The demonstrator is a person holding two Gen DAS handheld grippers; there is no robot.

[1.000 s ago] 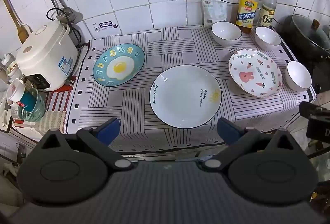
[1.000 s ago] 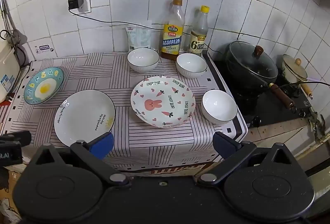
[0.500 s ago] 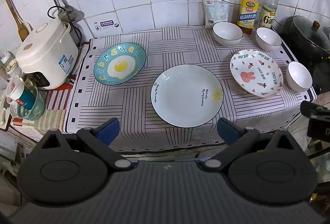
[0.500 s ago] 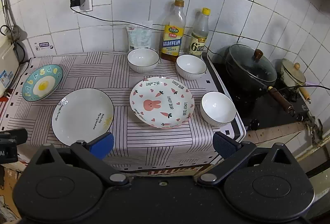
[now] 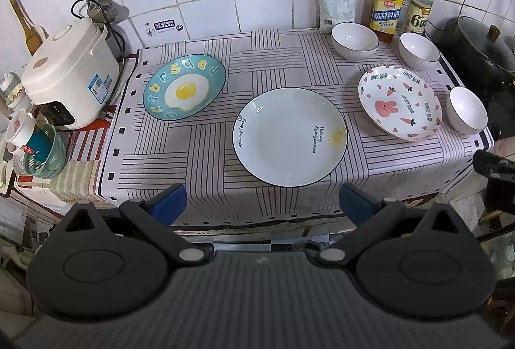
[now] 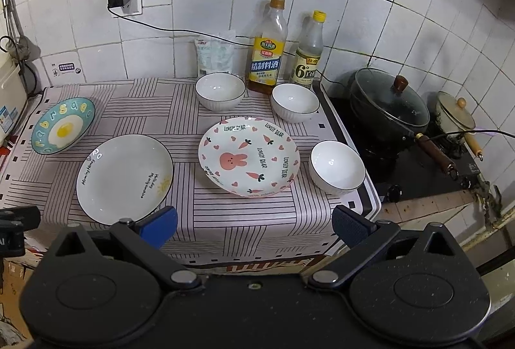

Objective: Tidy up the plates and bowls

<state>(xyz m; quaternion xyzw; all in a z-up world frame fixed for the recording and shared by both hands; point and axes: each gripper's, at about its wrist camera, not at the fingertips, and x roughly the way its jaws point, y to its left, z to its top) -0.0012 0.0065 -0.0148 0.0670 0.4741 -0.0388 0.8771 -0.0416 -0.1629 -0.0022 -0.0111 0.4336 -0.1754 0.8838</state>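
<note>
Three plates lie on the striped cloth: a blue egg plate [image 5: 184,87] [image 6: 63,130] at the left, a white plate [image 5: 290,136] [image 6: 125,178] in the middle, a pink rabbit plate [image 5: 400,103] [image 6: 248,156] at the right. Three white bowls stand apart: one at the back [image 5: 354,41] [image 6: 220,90], one beside the bottles [image 5: 419,50] [image 6: 295,102], one at the right edge [image 5: 467,114] [image 6: 336,167]. My left gripper [image 5: 262,204] hangs open before the counter's front edge, below the white plate. My right gripper [image 6: 254,225] is open too, in front of the rabbit plate. Both hold nothing.
A rice cooker [image 5: 69,72] and a green basket of cups [image 5: 42,152] stand at the left. Two bottles [image 6: 266,46] [image 6: 309,50] and a bag [image 6: 215,54] line the tiled wall. A lidded black pot [image 6: 389,106] and a small pot [image 6: 455,115] sit on the stove at the right.
Both grippers have drifted slightly; the scene shifts a little in each view. Plates and bowls have not moved.
</note>
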